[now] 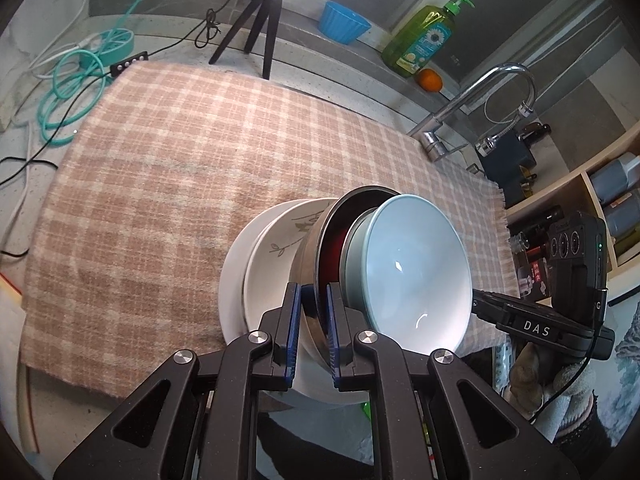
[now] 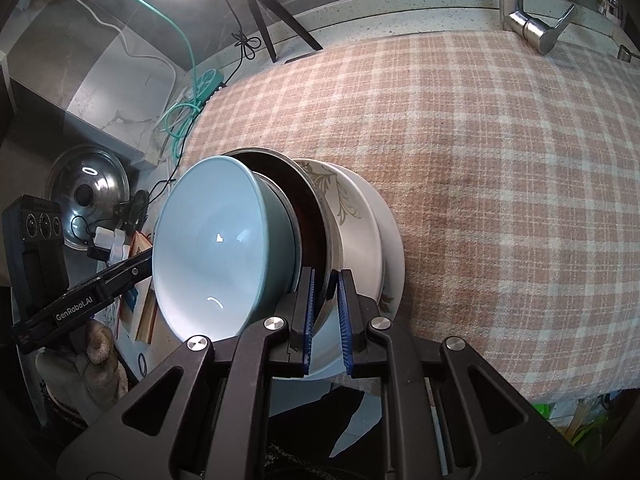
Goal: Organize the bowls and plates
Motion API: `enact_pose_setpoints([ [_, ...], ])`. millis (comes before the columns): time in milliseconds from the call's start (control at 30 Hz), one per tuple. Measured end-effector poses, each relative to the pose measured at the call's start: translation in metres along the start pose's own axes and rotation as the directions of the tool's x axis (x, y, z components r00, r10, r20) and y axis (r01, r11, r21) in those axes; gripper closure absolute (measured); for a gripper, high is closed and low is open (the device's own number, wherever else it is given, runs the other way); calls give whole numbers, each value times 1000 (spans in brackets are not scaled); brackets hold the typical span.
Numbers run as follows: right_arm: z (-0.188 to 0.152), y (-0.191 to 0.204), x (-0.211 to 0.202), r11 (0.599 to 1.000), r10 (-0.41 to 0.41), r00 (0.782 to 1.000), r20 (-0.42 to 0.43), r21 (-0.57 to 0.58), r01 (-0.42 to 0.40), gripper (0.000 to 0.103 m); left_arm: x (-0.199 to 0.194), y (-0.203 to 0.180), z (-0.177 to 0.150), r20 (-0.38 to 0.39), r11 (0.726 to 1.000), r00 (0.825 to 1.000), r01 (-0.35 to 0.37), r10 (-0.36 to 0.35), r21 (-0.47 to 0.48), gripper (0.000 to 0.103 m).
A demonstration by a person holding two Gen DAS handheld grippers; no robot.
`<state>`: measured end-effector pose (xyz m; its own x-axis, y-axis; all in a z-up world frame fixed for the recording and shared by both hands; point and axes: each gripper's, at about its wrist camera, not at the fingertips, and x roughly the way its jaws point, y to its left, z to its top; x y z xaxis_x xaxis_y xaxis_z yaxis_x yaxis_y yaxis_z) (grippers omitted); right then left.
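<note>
Both the left gripper (image 1: 313, 330) and right gripper (image 2: 325, 318) pinch the rim of a round stainless-steel bowl (image 1: 314, 264), glossy pale-blue ceramic bowl (image 1: 416, 272) nested inside, leaf-patterned white plates (image 1: 276, 248) beneath, on woolly pink-checked cloth (image 1: 168, 184).

Glossy ceramic bowl (image 1: 416, 272); shiny steel bowl (image 1: 316, 248); woolly plaid cloth (image 1: 180, 168).

We see bare plaid cloth (image 1: 160, 184) stretching wide beyond the stacked dishes (image 1: 360, 264). A tripod (image 1: 260, 20) and faucet (image 1: 480, 104) crowd its far edge, and cables (image 1: 68, 92) line one side.
</note>
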<state>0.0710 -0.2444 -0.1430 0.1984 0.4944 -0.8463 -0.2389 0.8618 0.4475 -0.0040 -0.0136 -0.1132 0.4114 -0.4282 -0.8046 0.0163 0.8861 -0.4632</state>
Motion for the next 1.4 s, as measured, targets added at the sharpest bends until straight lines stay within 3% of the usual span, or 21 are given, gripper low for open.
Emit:
enact_pose_setpoints([
  [633,0,2,-9,1000,-7,1000,27,-22,7,88,-7,0,0,30,1000,999,-29,28,1,91],
  [933,-5,-9,-29,999,-32,996,79,0,32,65,-19,3,0,53,999,998,-45,45,2,89],
  [1133,-10,-15,-47,997,-72,989,126,-21,75,46,-27,-9,-5,73,995,994,-85,81,57,65],
  [1267,-12,-15,-65,995,-82,981,178,-48,91,34,-36,-21,-8,117,983,984,-144,131,110,43],
  [1400,-15,-12,-83,989,-104,967,232,-82,126,25,-46,-31,-9,160,971,971,-198,176,135,32],
])
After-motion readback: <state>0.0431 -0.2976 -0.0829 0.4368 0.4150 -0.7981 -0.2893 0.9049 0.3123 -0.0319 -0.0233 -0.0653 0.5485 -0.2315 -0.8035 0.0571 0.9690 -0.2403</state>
